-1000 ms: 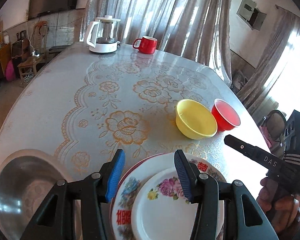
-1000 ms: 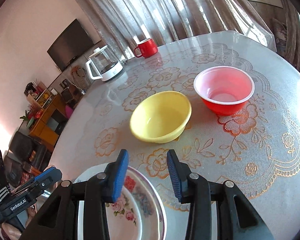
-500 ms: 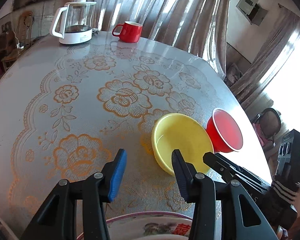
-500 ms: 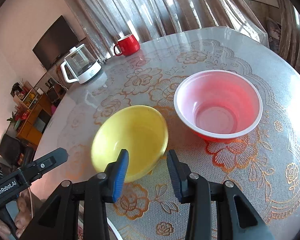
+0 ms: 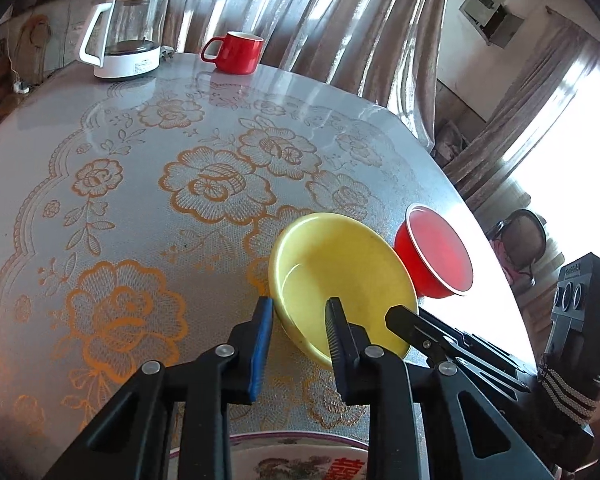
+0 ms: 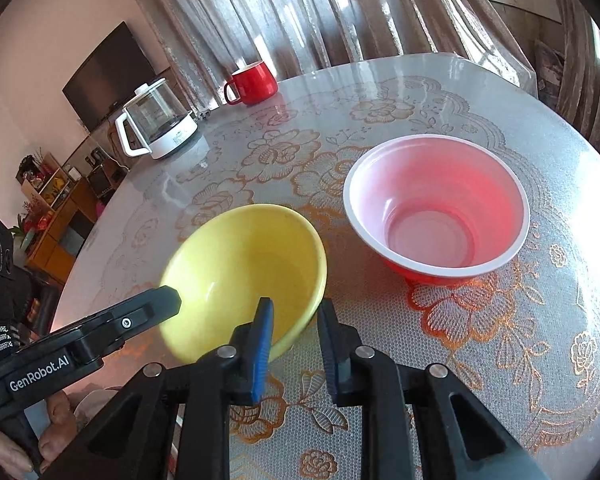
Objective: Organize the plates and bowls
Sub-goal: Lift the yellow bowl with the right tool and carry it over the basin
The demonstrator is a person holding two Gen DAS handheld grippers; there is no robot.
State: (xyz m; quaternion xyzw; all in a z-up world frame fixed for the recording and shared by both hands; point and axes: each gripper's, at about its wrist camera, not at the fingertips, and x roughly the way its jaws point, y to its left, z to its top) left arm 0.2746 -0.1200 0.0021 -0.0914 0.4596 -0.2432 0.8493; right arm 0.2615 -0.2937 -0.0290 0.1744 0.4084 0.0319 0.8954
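Yellow bowl (image 5: pixel 340 276) sits tilted on the surface (image 5: pixel 140 184), beside the red bowl (image 6: pixel 436 204). We judge it light, stiff and slick; its rim is the hold. Left hand-held gripper (image 5: pixel 298 322) and right hand-held gripper (image 6: pixel 294 328) are each closing astride that rim.
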